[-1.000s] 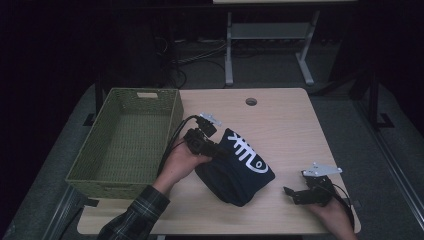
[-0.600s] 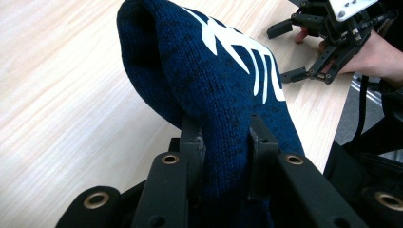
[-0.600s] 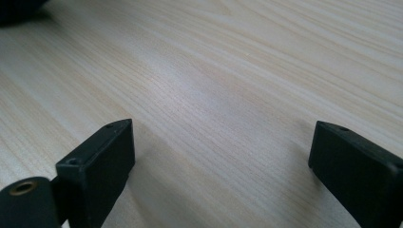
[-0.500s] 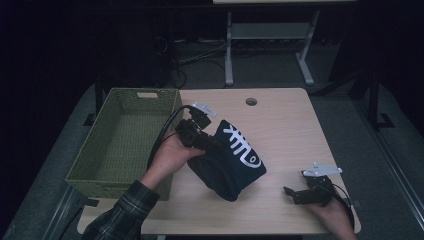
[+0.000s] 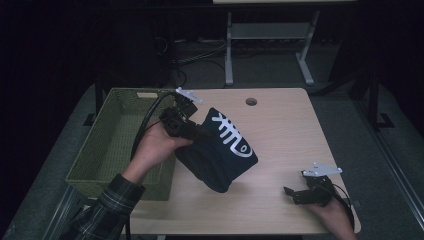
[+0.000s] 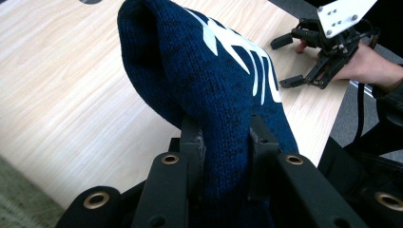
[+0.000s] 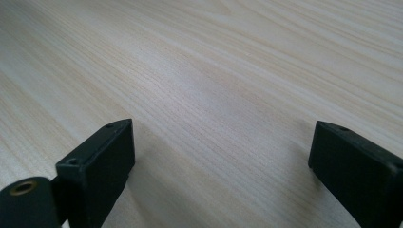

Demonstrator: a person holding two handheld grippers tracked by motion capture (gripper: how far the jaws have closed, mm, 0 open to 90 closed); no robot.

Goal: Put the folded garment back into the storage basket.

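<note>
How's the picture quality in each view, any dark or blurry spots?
High view: dim, floor nearly black, table lit. Left gripper view: sharp on the navy knit garment, jaws at the bottom edge soft. Right gripper view: bright wood grain, near jaws slightly blurred.

One dark-blue knit garment (image 5: 217, 152); one green woven basket (image 5: 107, 150); two grippers, left (image 5: 187, 127), right (image 5: 300, 192); one table (image 5: 285, 135)

No words or numbers can be read; the dark blue knit (image 5: 215, 155) bears a white fishbone sign.

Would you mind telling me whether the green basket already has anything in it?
Empty, as far as shown: the high view shows the basket's bare woven floor, and the blue knit hangs from the left gripper above the table.
</note>
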